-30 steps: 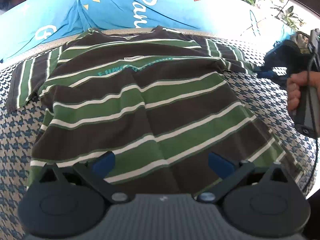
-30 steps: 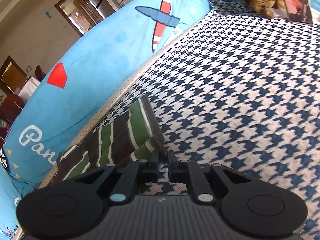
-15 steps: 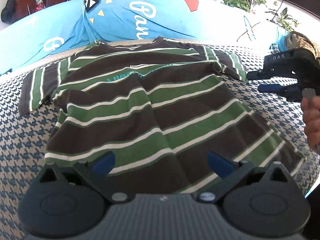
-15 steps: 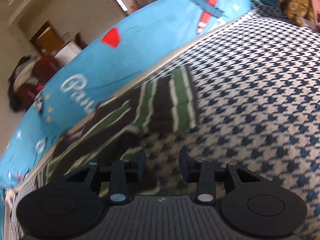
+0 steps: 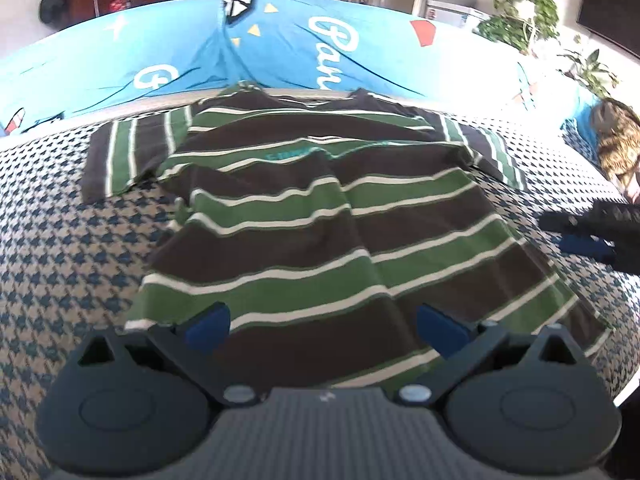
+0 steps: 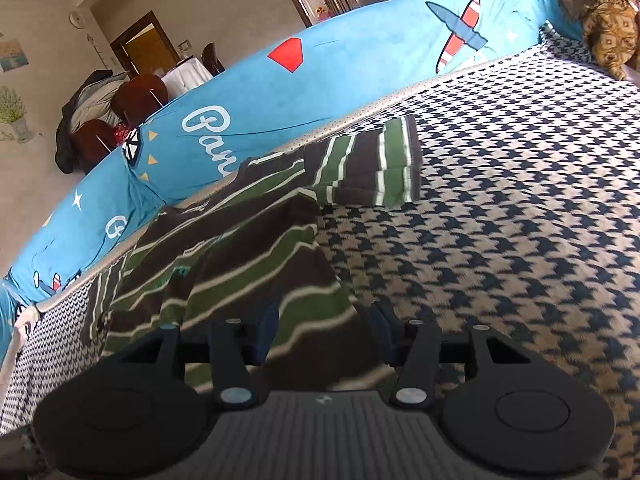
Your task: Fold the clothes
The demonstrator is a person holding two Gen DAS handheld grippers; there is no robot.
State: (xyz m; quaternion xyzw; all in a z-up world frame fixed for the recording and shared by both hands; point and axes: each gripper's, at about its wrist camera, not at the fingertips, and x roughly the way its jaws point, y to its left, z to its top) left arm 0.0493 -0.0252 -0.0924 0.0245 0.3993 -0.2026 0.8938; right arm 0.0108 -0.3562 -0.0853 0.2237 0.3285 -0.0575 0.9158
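The brown, green and white striped cotton T-shirt (image 5: 344, 216) lay spread flat on the blue-and-cream houndstooth-patterned bed cover (image 5: 72, 248), collar toward the bright blue printed cushion (image 5: 280, 44) at the far edge and hem toward the camera, both short sleeves stretched out sideways; a long crease ran down the middle of the body. Laid out this way, the shirt looked arranged for folding, though a spread shirt fits either a fold about to start or one being smoothed again. The left gripper (image 5: 322, 322) hovered just above the hem with its blue-padded fingers wide apart and nothing between them, probably placed to take the bottom edge. The right gripper (image 6: 324, 330) sat low over the shirt's right side near the hem corner, its jaws likewise parted and empty, cloth visible under the gap. The right sleeve (image 6: 376, 168) lay flat on the cover beyond it.
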